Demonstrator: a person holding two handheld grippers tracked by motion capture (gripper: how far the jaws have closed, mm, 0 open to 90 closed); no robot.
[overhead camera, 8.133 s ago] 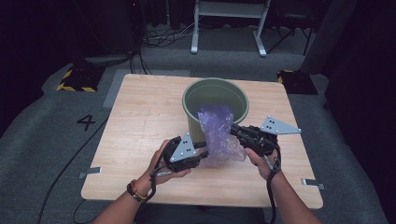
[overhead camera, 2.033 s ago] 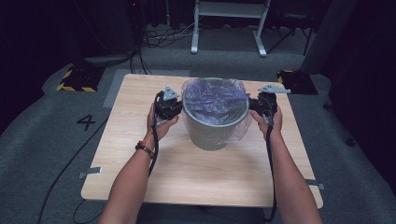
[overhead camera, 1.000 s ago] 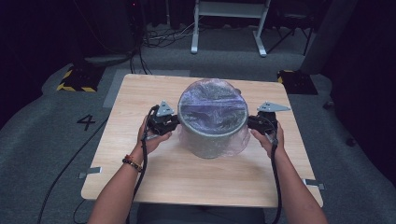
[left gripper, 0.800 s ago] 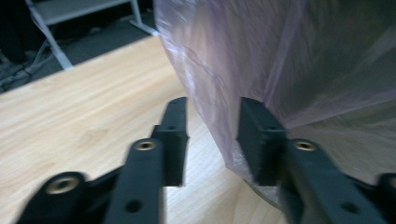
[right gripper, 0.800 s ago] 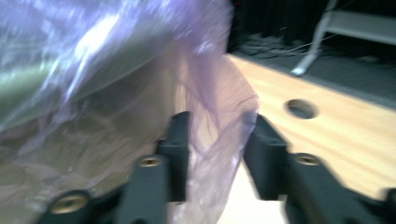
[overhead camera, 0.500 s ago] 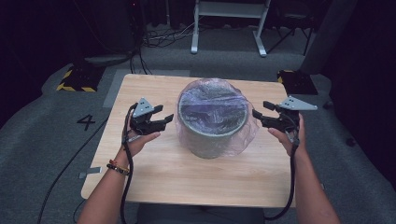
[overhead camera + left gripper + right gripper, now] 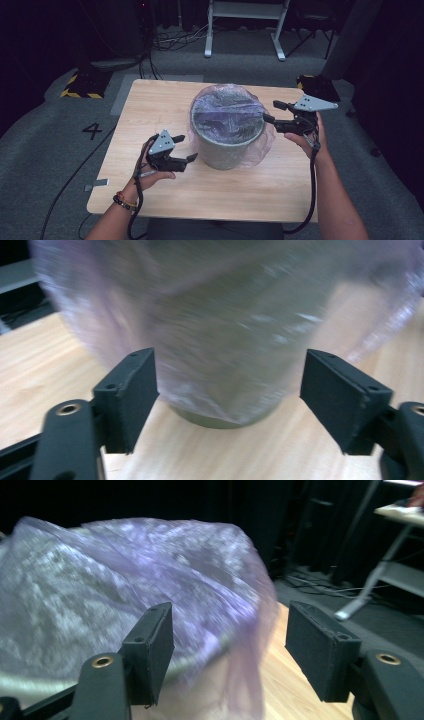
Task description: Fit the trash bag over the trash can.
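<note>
A grey-green bin (image 7: 225, 150) stands mid-table with a thin purple plastic bag (image 7: 227, 107) stretched over its mouth and hanging down its sides. My left gripper (image 7: 186, 148) is low at the bin's near-left side, pointing at it. Its jaws have just been opening and stand open, with nothing between them. In the left gripper view the bag-covered bin (image 7: 225, 330) rises just beyond the left gripper (image 7: 230, 395). My right gripper (image 7: 271, 112) hovers at the bin's right rim. Its jaws have also just opened, and they stay clear of the bag (image 7: 125, 590) in the right gripper view (image 7: 230, 650).
The wooden table (image 7: 150, 105) has bare boards around the bin. Behind the table stands a white metal frame (image 7: 245, 15). A yellow-and-black block (image 7: 82, 85) lies on the grey floor at back left.
Both grippers have let go of the bag's edge and opened. The left one has pulled away and come round to the bin's near-left side. The right one has lifted a little beside the rim.
</note>
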